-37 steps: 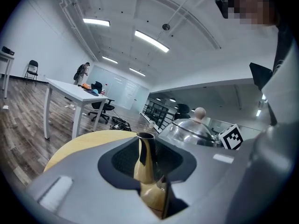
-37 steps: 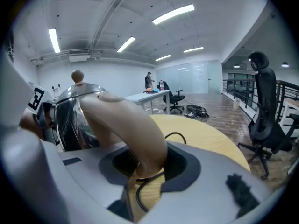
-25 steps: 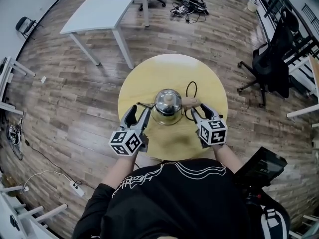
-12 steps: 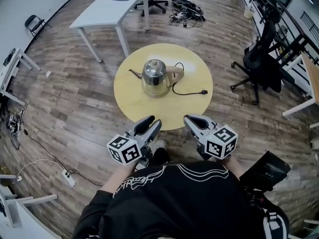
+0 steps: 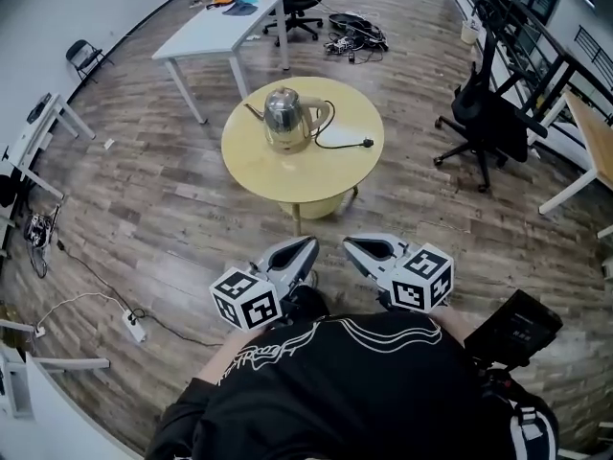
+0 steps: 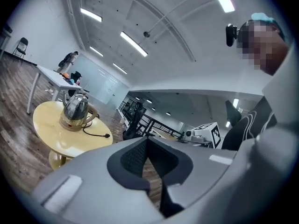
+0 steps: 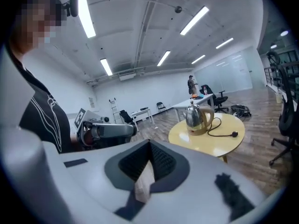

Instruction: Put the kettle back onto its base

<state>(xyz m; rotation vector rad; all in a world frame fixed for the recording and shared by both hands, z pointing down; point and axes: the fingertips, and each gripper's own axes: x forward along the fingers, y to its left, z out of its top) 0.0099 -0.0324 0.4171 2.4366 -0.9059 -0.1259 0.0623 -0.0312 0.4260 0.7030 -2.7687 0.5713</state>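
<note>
Well, with the kettle (image 5: 285,115) sitting on what looks like its base (image 6: 72,124) on the round yellow counter (image 5: 287,175), well away from me, I judge the job done, so I'd hold the left hand-held gripper (image 5: 305,248) and right hand-held gripper (image 5: 352,246), both closed and empty, clear of the cord (image 5: 340,146).

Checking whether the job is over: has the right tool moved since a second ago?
Yes. The right tool has pulled back off the round table, well away from the kettle.
</note>
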